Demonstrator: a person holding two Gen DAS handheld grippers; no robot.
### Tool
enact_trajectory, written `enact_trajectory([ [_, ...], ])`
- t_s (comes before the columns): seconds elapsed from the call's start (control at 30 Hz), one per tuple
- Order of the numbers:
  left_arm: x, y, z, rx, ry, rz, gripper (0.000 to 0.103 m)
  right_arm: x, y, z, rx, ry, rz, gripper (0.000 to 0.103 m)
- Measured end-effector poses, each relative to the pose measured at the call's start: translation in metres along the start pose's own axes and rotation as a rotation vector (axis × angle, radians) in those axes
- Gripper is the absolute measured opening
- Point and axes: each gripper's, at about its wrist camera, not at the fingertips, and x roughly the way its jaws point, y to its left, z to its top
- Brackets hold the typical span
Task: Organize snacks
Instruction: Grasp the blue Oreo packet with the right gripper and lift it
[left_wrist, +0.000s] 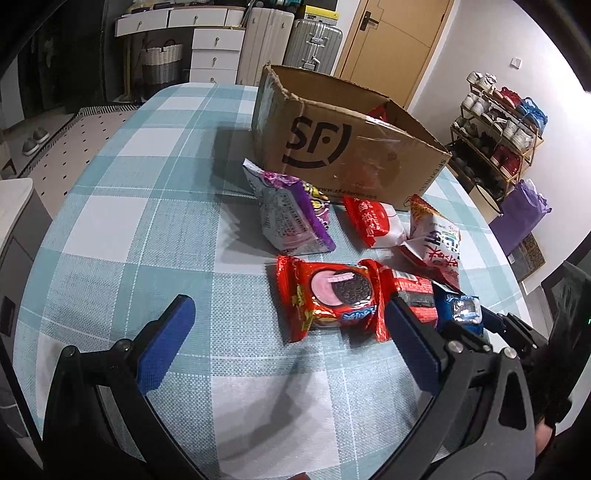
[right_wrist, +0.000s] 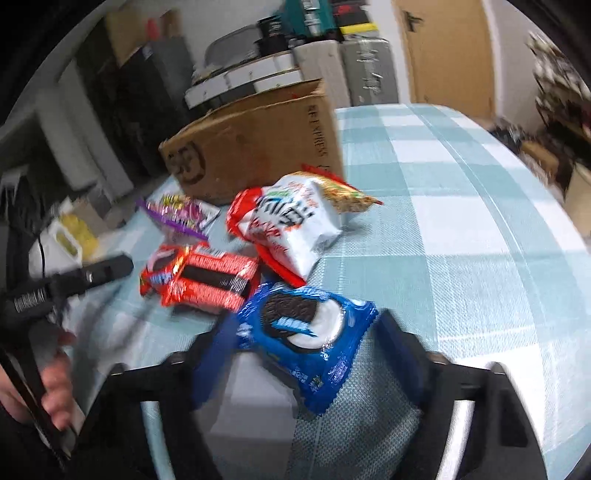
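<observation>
Teal-and-white checked tablecloth (left_wrist: 147, 236), and the landmark is the open SF cardboard box (left_wrist: 343, 155) at the back. Just in front of it lie a purple snack bag (left_wrist: 291, 218), a red-and-white packet (left_wrist: 369, 221) and a white-and-red chip bag (right_wrist: 291, 225). Nearer than those sits a red Oreo pack (left_wrist: 332, 299). Left gripper (left_wrist: 288, 332) hangs low before it, fingers spread wide, nothing between them. Right gripper (right_wrist: 306, 354) brackets the blue Oreo pack (right_wrist: 306, 332); the view is blurred, so pinching or not, I cannot tell.
</observation>
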Motion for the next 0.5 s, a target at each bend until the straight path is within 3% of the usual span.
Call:
enact_trajectory([
  [0.17, 0.002, 0.006, 0.001, -0.007, 0.004, 0.001, 0.102, 0.000, 0.002, -0.003, -0.033, -0.005, 0.009, 0.049],
  [0.5, 0.006, 0.012, 0.000, -0.018, 0.027, 0.004, 0.102, -0.012, -0.008, -0.006, 0.017, -0.039, 0.059, 0.047],
])
